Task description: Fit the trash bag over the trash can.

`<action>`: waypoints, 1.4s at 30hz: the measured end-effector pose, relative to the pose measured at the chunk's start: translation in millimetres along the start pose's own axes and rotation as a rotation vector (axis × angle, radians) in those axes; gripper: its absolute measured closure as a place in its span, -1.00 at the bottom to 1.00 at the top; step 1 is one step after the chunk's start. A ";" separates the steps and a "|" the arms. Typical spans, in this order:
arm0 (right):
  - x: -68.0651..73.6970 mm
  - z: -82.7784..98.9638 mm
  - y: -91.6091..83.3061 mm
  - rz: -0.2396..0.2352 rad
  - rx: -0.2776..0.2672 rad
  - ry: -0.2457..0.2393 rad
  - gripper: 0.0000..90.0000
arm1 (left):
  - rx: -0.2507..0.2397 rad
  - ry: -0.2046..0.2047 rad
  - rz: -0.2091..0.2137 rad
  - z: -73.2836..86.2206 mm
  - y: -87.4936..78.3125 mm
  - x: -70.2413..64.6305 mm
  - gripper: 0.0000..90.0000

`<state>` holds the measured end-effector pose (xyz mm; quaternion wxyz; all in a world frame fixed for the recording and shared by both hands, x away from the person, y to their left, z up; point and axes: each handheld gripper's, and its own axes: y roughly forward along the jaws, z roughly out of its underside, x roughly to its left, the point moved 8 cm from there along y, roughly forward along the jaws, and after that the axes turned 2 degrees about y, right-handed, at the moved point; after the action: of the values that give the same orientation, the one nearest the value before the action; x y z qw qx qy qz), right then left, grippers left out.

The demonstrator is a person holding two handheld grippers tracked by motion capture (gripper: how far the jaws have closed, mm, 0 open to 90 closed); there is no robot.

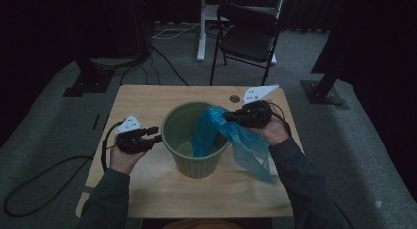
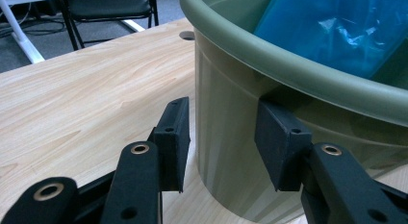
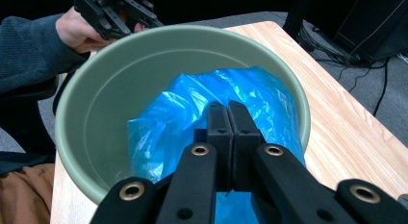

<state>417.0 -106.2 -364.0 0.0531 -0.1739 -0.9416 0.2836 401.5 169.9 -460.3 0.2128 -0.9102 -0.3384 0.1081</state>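
The blue plastic bag [image 1: 231, 133] is pinched by the closed right tool [image 1: 231, 117] over the green bin [image 1: 195, 162]; spreading it likely falls to the open left tool [image 1: 156, 134].

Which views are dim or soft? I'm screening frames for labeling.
High view: dim, underexposed, dark surroundings, yet the green bucket and blue bag read clearly. Left gripper view: brighter, near jaws slightly soft. Right gripper view: well lit, bag sharp, right gripper jaws soft.
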 end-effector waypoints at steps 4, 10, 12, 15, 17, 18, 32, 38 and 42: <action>-1.2 -3.4 3.9 -0.010 0.003 0.002 0.99 | 0.003 0.006 0.003 -2.8 5.0 -1.1 0.25; -6.4 -0.1 18.3 -0.032 0.035 0.032 0.99 | 0.018 0.017 -0.011 -6.3 10.1 -0.4 0.25; -8.1 3.1 22.3 -0.034 0.055 0.034 0.99 | 0.022 0.018 -0.024 -5.6 8.4 1.8 0.26; -10.2 6.9 24.9 -0.033 0.074 0.039 0.99 | 0.021 0.015 -0.040 -5.3 4.7 4.3 0.27; -13.9 10.7 25.8 -0.028 0.088 0.049 0.99 | 0.010 0.012 -0.051 -6.7 -2.2 6.4 0.27; -16.0 11.9 25.7 -0.025 0.092 0.056 0.99 | 0.008 0.014 -0.054 -7.4 -4.0 6.7 0.27; -18.3 10.9 26.1 -0.025 0.083 0.074 0.98 | -0.070 0.029 -0.003 -31.9 -24.1 1.5 0.26; -18.2 7.8 25.9 -0.038 0.059 0.088 0.98 | -0.089 0.043 0.044 -44.8 -24.4 -11.4 0.24; -18.0 4.0 25.0 -0.043 0.046 0.097 0.99 | -0.065 0.064 0.062 -47.6 -18.1 -18.8 0.23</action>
<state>440.4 -95.2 -381.2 0.1089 -0.1657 -0.9346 0.2952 393.4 154.8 -408.8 0.1904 -0.9297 -0.3065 0.0743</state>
